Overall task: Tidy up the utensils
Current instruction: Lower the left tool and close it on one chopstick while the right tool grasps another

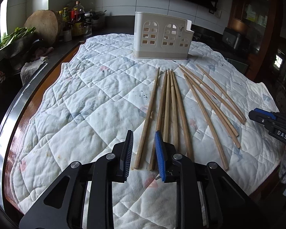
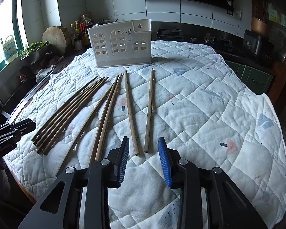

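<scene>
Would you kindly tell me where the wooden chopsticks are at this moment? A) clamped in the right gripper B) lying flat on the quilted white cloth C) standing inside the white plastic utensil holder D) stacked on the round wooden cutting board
B: the wooden chopsticks lie spread on the quilted white cloth, in front of the white plastic utensil holder, and both open grippers hold nothing.

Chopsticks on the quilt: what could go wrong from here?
1. The chopsticks lie tightly bunched; the open left gripper may pinch several or roll neighbours aside.
2. The quilted cloth is soft and wrinkled; fingertips could snag it.
3. The holder looks light; a slanted insertion may tip it.
</scene>
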Demonstrator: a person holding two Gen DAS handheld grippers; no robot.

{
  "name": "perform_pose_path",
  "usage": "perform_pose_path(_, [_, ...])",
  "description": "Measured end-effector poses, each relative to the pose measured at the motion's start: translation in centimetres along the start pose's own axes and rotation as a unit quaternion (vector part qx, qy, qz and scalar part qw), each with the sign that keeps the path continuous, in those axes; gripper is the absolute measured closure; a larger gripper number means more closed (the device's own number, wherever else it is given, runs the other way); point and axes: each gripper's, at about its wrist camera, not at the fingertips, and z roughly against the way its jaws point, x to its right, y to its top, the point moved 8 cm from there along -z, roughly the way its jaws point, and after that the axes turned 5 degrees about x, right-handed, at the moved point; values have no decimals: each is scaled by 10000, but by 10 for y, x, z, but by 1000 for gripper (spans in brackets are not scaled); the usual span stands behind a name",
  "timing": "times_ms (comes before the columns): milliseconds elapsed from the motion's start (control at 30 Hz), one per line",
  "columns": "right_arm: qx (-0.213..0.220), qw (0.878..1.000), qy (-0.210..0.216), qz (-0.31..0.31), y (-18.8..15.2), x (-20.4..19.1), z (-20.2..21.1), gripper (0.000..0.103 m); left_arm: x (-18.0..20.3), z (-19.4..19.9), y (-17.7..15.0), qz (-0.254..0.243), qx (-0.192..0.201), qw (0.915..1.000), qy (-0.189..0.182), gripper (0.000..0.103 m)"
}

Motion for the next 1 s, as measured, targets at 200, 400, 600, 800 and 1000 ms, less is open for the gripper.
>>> perform_pose_path(200, [-140,9999,32,-13,1,-1,-14,82,0,-13,-2,-6,-159,9998,-116,86])
perform_pose_path(400, [-222,9997,48,-14,2,-1,-23,86,-3,-24,-4,22,-295,9995,-149,88])
perform_pose_path(600, [-285,9996,40,-12,4,0,-30,89,-6,-33,-6,51,-407,9990,-176,88])
perform_pose_path(800, [-367,9993,0,16,5,2,-36,92,-5,-37,-5,60,-415,9989,-189,88])
perform_pose_path(1000, [-448,9990,-44,47,1,2,-42,93,-3,-40,-2,-50,-397,9992,-58,89])
